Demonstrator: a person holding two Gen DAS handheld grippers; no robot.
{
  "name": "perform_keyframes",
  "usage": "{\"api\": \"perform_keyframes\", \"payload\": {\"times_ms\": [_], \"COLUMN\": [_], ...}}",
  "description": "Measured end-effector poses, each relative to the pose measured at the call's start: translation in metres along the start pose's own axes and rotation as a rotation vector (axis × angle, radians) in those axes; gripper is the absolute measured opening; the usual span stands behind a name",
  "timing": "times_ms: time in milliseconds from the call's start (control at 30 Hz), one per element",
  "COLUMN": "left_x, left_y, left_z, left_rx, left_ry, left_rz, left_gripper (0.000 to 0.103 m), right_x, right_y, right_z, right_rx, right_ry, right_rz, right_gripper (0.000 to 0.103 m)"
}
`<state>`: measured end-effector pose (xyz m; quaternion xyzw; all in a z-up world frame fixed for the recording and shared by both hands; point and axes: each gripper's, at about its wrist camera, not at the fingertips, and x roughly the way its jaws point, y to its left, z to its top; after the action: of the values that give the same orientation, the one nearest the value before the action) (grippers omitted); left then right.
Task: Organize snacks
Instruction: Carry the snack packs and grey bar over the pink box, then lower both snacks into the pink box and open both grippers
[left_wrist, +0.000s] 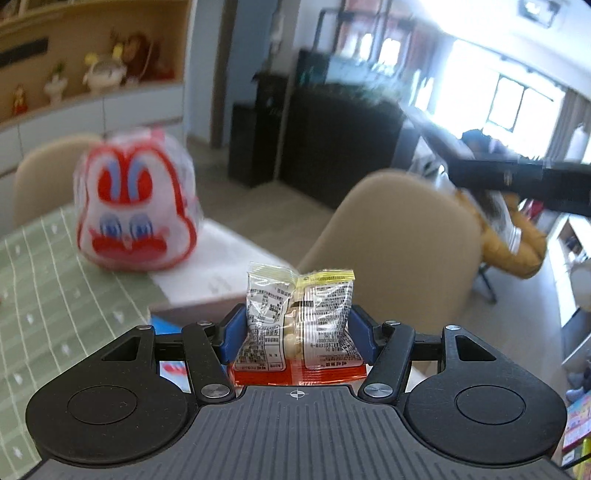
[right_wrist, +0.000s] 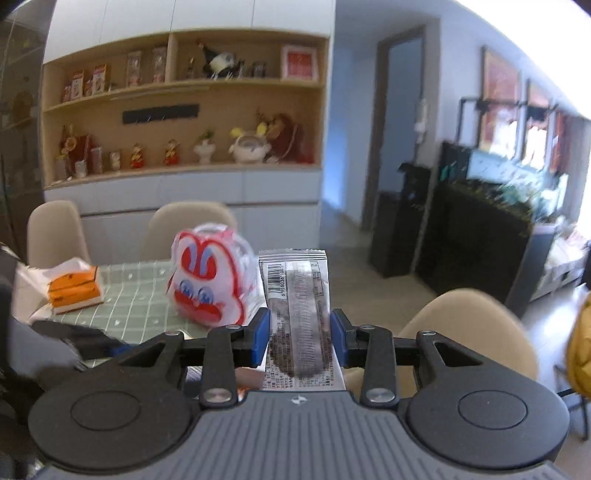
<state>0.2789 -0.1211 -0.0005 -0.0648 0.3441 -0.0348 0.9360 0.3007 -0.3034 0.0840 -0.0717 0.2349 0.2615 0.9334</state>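
Left wrist view. The left gripper (left_wrist: 298, 332) was clamped on a small clear-and-orange crinkled snack packet with a yellow top seam (left_wrist: 300, 321), held upright at lower centre between the blue finger pads (left_wrist: 233, 334). The packet was off the table, carried in the air. Upper left of it sat a red-and-white rabbit-face plastic snack bag (left_wrist: 135, 205), blurred, resting on a green checked tablecloth (left_wrist: 40, 295) by the bare white edge of the table (left_wrist: 221, 266). A beige moulded chair back (left_wrist: 399, 251) filled centre right. A dark bar at right edge, probably the other tool; could not confirm.

Right wrist view. The right gripper (right_wrist: 300, 338) was closed on a long silver-white wrapped snack bar with a barcode (right_wrist: 301, 314), standing upright at centre frame, also clear of the table. The rabbit-face bag (right_wrist: 210, 280) lay just left of it in frame. An orange tissue box (right_wrist: 75, 290) sat at far left on the cloth.

Progress, as judged: mid-task. Both snacks were picked up, neither placed. No destination container could be identified for certain; the rabbit-face bag seemed the likely one. Placing both items remained.
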Motion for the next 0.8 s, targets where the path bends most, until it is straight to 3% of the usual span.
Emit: {"api": "perform_keyframes", "payload": {"times_ms": [100,267,367,500,667,800], "left_x": [0.025,0.05,0.056,0.048,0.027,-0.003], "left_y": [0.006,0.021,0.032,0.039,0.043,0.054], "left_z": [-0.017,-0.036,-0.046,-0.057,-0.062,-0.066], "left_rx": [-0.054,-0.123,-0.155,-0.147,-0.133,-0.23], "left_ry": [0.061,0.093,0.091,0.056,0.019,0.005], "left_rz": [0.019,0.016,0.026,0.046,0.044,0.01], "left_gripper": [0.066,0.066,0.066,0.065,0.064,0.064], "right_x": [0.035,0.097,0.133,0.167,0.179,0.141], "right_y": [-0.005,-0.004,0.004,0.022,0.027,0.026], "right_z": [-0.01,-0.041,-0.066,-0.094,-0.103,-0.094], "right_rx": [0.021,0.102,0.141,0.136,0.15,0.126], "right_ry": [0.06,0.222,0.339,0.43,0.45,0.358], "right_rz": [0.056,0.174,0.22,0.241,0.234,0.218], "right_gripper": [0.035,0.035,0.035,0.035,0.039,0.044]}}
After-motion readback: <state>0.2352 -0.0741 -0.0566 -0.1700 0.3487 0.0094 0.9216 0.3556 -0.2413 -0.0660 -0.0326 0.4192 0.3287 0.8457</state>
